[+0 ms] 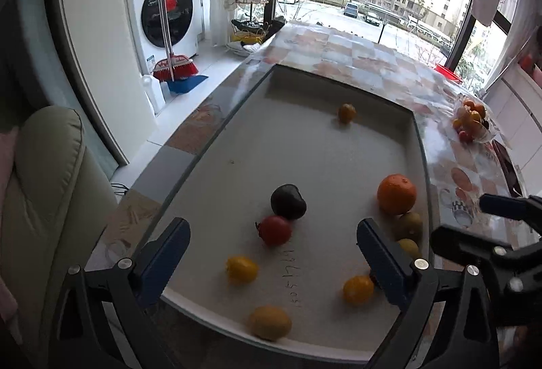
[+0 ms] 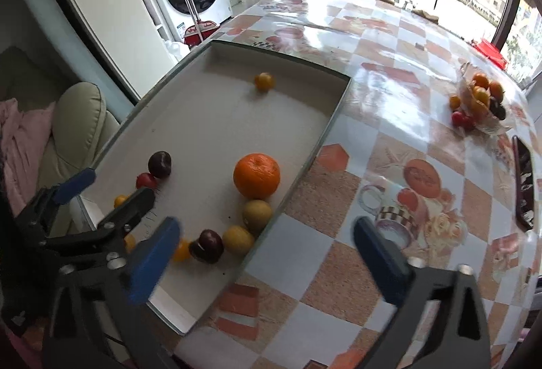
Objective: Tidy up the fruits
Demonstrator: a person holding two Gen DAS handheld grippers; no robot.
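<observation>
Had left tool [image 1: 272, 262] and right tool [image 2: 266, 257] both spread wide, nothing between pads. Fruits lay loose in tray [image 2: 216, 118] on bench [image 2: 389, 70], frame centre. Orange [image 2: 256, 175] looked firm, rollable; I'd pinch across widest girth. Dark fruit [image 1: 288, 201], possibly plum, likely bruises.

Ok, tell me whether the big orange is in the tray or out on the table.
In the tray. The big orange sits on the tray's white floor, inside its right rim, next to a greenish fruit.
</observation>
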